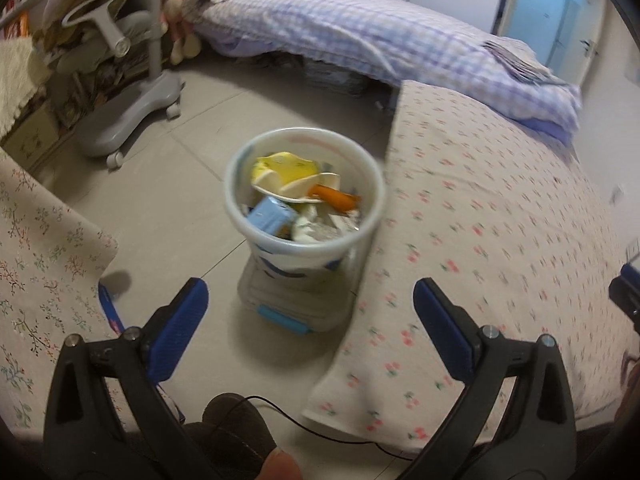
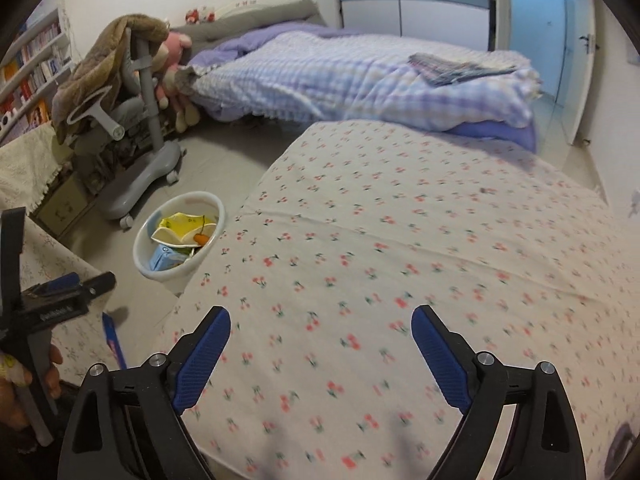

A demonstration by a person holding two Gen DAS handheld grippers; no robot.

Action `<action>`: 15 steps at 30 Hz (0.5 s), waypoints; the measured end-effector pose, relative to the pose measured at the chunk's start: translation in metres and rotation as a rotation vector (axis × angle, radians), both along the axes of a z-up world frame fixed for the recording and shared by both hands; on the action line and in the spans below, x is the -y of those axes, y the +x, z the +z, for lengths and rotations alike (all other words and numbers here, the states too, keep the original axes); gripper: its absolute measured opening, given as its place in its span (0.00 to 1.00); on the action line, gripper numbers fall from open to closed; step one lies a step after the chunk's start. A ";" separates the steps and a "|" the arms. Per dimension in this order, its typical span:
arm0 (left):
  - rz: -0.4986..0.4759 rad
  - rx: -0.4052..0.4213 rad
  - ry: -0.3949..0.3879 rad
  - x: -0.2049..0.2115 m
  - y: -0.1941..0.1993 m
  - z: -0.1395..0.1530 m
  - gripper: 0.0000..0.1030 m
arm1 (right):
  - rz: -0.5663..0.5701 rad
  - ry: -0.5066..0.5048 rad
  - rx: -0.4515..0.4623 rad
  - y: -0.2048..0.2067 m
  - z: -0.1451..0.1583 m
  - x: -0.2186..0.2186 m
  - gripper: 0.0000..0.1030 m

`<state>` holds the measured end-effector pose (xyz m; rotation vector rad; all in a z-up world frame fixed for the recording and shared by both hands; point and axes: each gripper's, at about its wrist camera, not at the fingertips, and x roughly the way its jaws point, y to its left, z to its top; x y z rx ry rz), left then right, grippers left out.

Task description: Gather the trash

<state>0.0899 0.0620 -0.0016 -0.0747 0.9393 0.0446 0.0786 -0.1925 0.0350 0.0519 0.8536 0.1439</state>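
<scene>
A white waste bin (image 1: pixel 240 216) (image 2: pixel 141 256) stands on the grey floor against the corner of the flowered bed. Inside lie a yellow wrapper (image 1: pixel 282 166) (image 2: pixel 180 222), a pale paper tray (image 1: pixel 296 190), an orange piece (image 1: pixel 334 196) (image 2: pixel 201 239) and a light blue carton (image 1: pixel 272 216) (image 2: pixel 164 259). My left gripper (image 1: pixel 310 300) hangs over the floor just short of the bin, open, nothing between its blue pads. My right gripper (image 2: pixel 320 326) is over the bedspread, open and empty. The left gripper's body (image 2: pixel 52 300) shows at the left edge of the right wrist view.
The cherry-print bedspread (image 2: pixel 400 240) fills the right. A purple checked quilt (image 2: pixel 340 80) lies behind it. A grey wheeled chair (image 1: pixel 132 120) stands at the back left. A flowered cloth (image 1: pixel 36 260) covers a surface at left. A thin black cable (image 1: pixel 320 432) crosses the floor near a dark shoe (image 1: pixel 236 424).
</scene>
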 end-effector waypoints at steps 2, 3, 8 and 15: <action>-0.010 0.026 0.009 0.009 -0.009 0.001 0.99 | -0.013 -0.017 0.040 -0.019 0.002 0.006 0.94; -0.011 0.040 0.010 0.013 -0.015 0.001 0.99 | -0.019 -0.021 0.056 -0.026 0.003 0.007 0.94; -0.002 0.090 0.008 0.024 -0.033 0.004 0.99 | -0.080 -0.077 0.152 -0.062 0.000 0.017 0.96; 0.009 0.176 0.026 0.029 -0.044 0.010 0.99 | -0.121 -0.143 0.211 -0.072 -0.007 0.025 0.96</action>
